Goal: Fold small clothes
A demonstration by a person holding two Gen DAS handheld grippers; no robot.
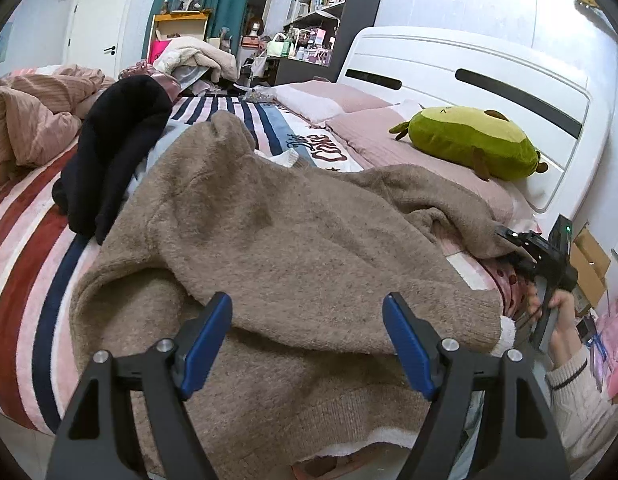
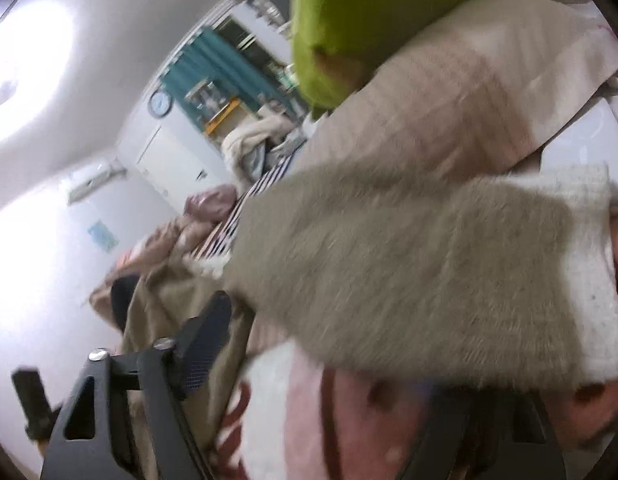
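Left wrist view: the left gripper (image 1: 307, 332) hovers with jaws spread wide over the brown sweater (image 1: 269, 248), which lies rumpled on the striped bed (image 1: 25, 248). The right gripper (image 1: 509, 242) meets the sweater's sleeve end at the bed's right side; its grip cannot be determined. Right wrist view: blurred; the sleeve (image 2: 409, 280) covers the right gripper's far finger, jaw state indeterminate.
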